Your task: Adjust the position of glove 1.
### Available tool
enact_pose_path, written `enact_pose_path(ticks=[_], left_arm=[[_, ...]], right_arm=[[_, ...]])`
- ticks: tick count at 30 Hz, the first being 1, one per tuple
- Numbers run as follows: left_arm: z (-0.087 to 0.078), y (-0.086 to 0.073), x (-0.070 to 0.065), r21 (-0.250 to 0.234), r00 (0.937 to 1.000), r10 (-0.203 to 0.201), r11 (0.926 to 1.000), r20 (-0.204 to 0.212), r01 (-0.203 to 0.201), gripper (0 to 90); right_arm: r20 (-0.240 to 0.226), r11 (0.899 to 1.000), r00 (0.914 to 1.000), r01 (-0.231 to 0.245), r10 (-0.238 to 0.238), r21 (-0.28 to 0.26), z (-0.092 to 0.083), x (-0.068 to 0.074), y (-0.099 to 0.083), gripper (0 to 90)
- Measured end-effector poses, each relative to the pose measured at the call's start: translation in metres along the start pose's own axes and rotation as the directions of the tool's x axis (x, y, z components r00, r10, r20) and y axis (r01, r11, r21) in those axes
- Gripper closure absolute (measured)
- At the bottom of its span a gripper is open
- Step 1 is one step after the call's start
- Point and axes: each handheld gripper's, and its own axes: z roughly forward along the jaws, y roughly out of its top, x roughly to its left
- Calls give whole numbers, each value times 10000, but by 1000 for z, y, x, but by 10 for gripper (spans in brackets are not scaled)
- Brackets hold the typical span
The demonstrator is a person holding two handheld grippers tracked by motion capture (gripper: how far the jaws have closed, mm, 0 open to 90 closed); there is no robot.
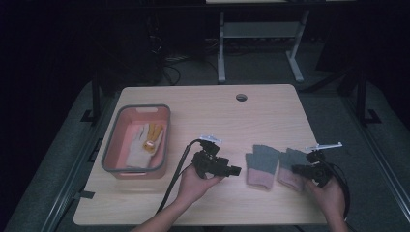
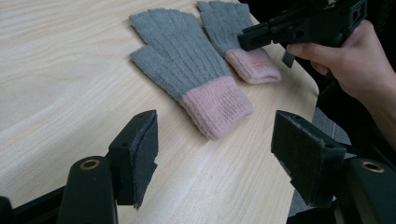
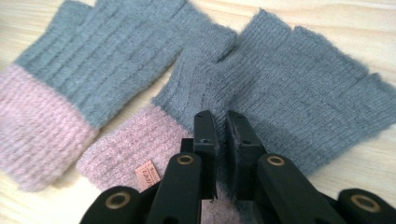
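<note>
Two grey fingerless knit gloves with pink cuffs lie flat, side by side, on the wooden table. My right gripper sits low on the right-hand glove, near where the grey meets the cuff. Its jaws are shut to a thin slit with grey knit pinched between them. The other glove lies untouched just beside it. My left gripper hovers open to the left of that glove, pointing at its cuff with nothing between the pads. From there I also see the right gripper on the farther glove.
A pink bin with a grey rim stands at the table's left. Inside it lie a pale glove and a yellow one. A round cable hole is near the far edge. The table's right edge runs close to the right hand.
</note>
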Motion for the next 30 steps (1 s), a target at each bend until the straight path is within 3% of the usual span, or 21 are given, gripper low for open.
enact_pose_path(ticks=[12, 19, 30], left_arm=[[-2, 0, 1, -115, 10000, -47, 9999, 11, 47, 311], [-2, 0, 1, -130, 10000, -74, 9999, -27, 74, 306], [0, 0, 1, -65, 9999, -111, 9999, -32, 111, 304]], right_arm=[[-78, 9996, 9999, -80, 78, -272, -6, 1, -2, 855], [-88, 9973, 9999, -68, 61, -729, -16, 5, 0, 856], [-422, 9926, 9965, 671, -716, -1012, -25, 29, 9, 855]])
